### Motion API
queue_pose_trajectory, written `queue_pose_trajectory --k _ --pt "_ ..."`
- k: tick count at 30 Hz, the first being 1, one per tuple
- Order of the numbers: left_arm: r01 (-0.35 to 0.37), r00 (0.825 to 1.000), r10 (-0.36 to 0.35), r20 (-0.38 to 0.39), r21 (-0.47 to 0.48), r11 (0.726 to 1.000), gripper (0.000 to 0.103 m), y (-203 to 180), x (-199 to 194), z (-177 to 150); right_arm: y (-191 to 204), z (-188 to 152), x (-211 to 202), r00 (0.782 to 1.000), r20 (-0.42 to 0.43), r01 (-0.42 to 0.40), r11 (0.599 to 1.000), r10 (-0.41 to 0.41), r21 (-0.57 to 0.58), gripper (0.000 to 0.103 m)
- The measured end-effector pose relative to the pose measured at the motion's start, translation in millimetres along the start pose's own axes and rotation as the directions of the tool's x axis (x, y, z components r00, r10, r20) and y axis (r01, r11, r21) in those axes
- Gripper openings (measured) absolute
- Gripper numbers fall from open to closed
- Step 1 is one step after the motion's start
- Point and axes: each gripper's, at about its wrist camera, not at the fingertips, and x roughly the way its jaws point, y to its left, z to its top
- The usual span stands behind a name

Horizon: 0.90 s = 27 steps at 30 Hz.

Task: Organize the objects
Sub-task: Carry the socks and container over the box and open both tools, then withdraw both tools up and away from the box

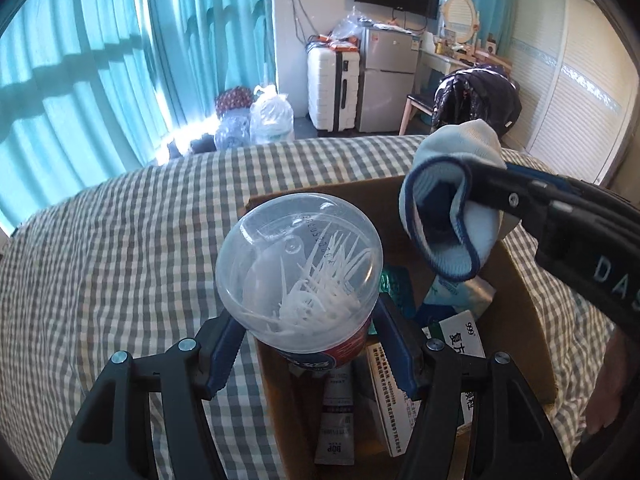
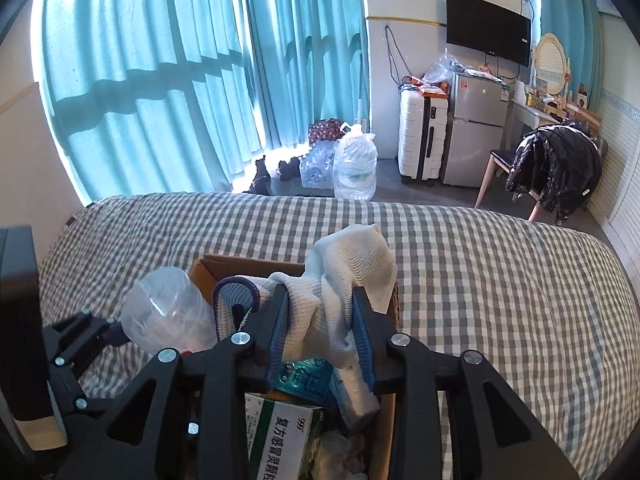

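- Left gripper (image 1: pixel 308 336) is clamped on a clear plastic jar of floss picks (image 1: pixel 298 272), its blue pads pressing both sides near the red-labelled base; the jar hangs over the near-left corner of the cardboard box (image 1: pixel 516 280) that sits on the checked bed (image 1: pixel 120 248).
- The jar's long axis runs away from the gripper, domed clear end pointing forward and tilted up, label end toward the fingers.
- To set it down well, I'd tip it level and lower it into the free strip beside the tube (image 1: pixel 335 420) and the medicine carton (image 1: pixel 386 392), releasing only once it rests on something.
- Right gripper (image 2: pixel 322 328) pinches a pale blue sock (image 2: pixel 348 276) at its bunched middle, above the far right part of the box.
- The sock's navy-trimmed cuff (image 2: pixel 236 286) opens to the left, toward the jar; the toe seems to stick up and away, though folds hide it.
- It should drop onto the packets (image 2: pixel 304 376) without snagging the box wall.
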Motion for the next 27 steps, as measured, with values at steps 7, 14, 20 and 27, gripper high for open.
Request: queue_pose_trajectory --k 7,14,20,27 --pt "-0.01 1.0 0.009 0.018 0.012 1.0 0.083 2 -25 -1 2 3 -11 1.0 0.004 -0.02 0.998 0.02 0.054 0.048" --pt "-0.053 0.996 0.053 0.072 -0.006 0.999 0.089 6 -80 4 2 16 -69 0.998 0.058 0.01 0.998 -0.014 0.065 0.063" --pt "-0.068 0.987 0.07 0.142 -0.014 0.998 0.094 2 -139 11 7 30 -139 0.99 0.135 0.037 0.997 -0.046 0.068 0.076" --pt "-0.114 0.964 0.119 0.238 -0.037 0.993 0.103 -4 -215 9 16 33 -221 0.973 0.214 0.076 0.996 -0.084 0.045 0.088"
